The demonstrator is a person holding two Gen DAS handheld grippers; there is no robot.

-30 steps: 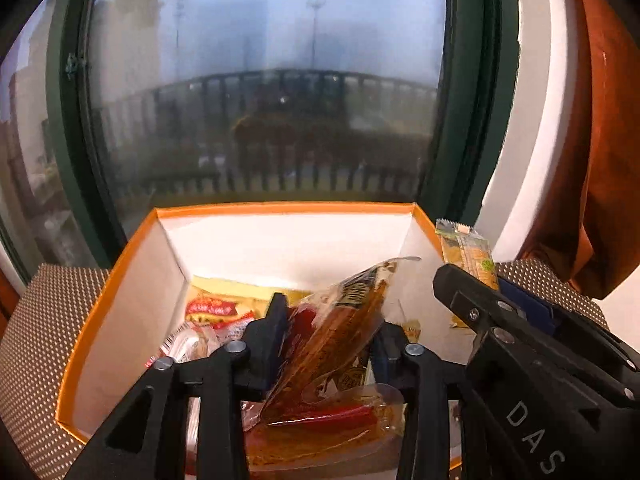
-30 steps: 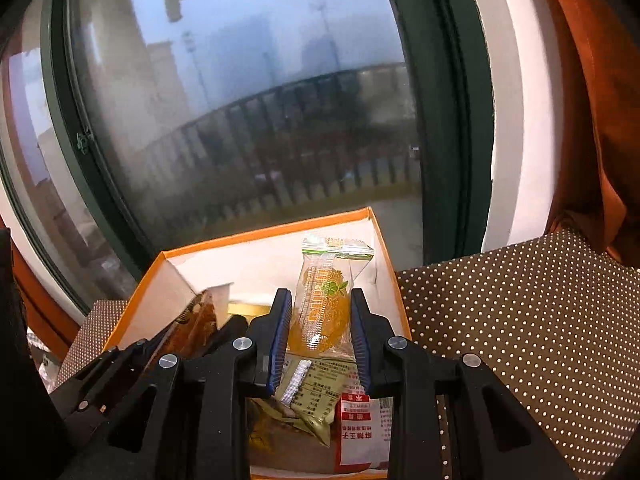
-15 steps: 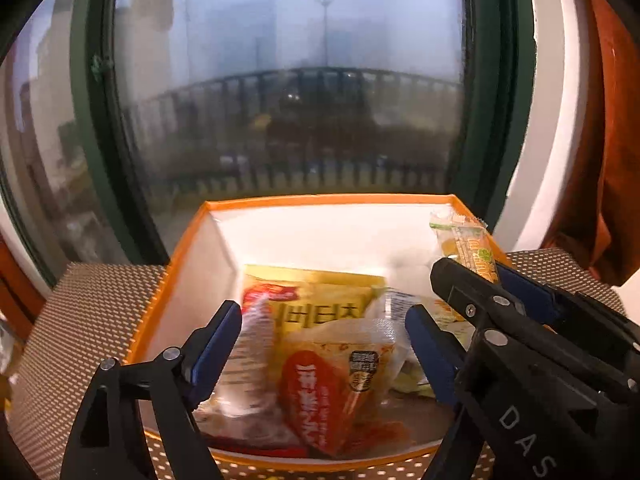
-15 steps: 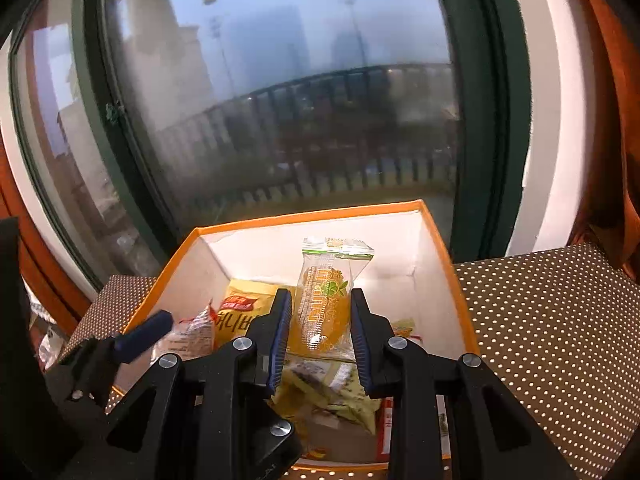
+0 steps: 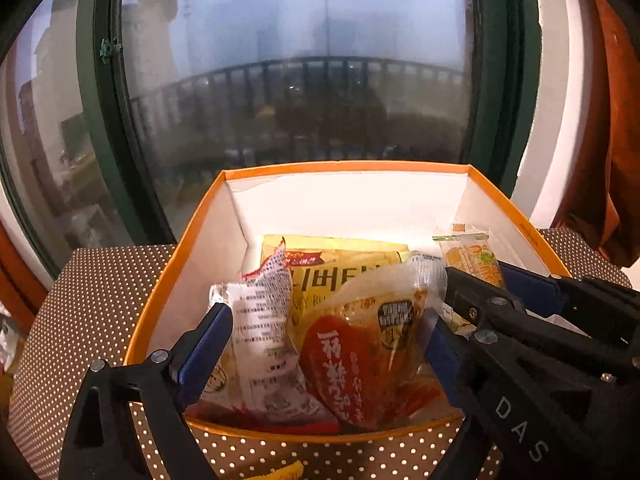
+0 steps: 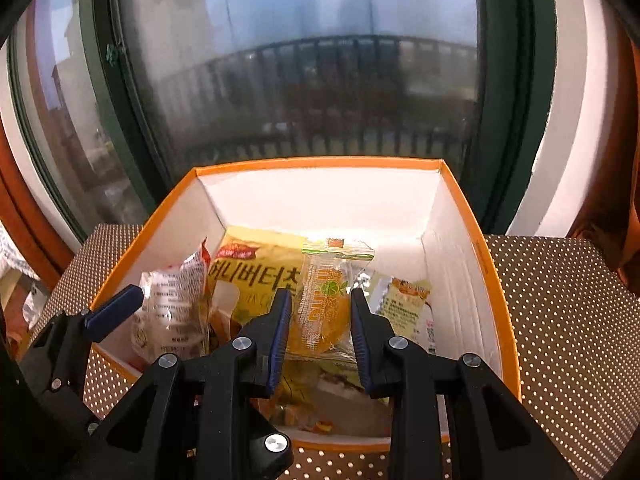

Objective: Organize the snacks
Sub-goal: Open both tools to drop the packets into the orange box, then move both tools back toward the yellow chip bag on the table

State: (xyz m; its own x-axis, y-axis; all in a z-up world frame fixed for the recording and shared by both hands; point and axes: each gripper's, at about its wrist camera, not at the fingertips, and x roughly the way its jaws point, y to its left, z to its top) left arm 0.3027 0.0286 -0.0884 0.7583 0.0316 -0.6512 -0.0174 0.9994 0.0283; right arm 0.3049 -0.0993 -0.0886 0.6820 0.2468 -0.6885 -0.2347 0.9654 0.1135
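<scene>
Nearest, the left gripper (image 5: 320,344) stood with its jaws wide, having just been opening; the red-printed clear pouch (image 5: 360,360) and the crinkled clear packet (image 5: 260,328) lay between the fingers, pressed by neither and resting inside the orange-rimmed box (image 5: 192,240). Beside it the right gripper (image 6: 320,328) was clamped tight on the small orange-and-green jelly packet (image 6: 324,300), holding it upright over the box interior, above the other snacks. Further in lay the yellow bag with Korean lettering (image 6: 256,276), flat against the back, and a pale sachet (image 6: 404,304) near the right wall. The box sat on a dotted brown tabletop (image 6: 560,320) before a dark window (image 6: 320,100). As I judged it, the two grippers were crowded close; letting go from that height might tip the slippery packet onto the pouch, or onto the box rim, and withdrawing the left fingers could snag the crinkled film and drag it out
</scene>
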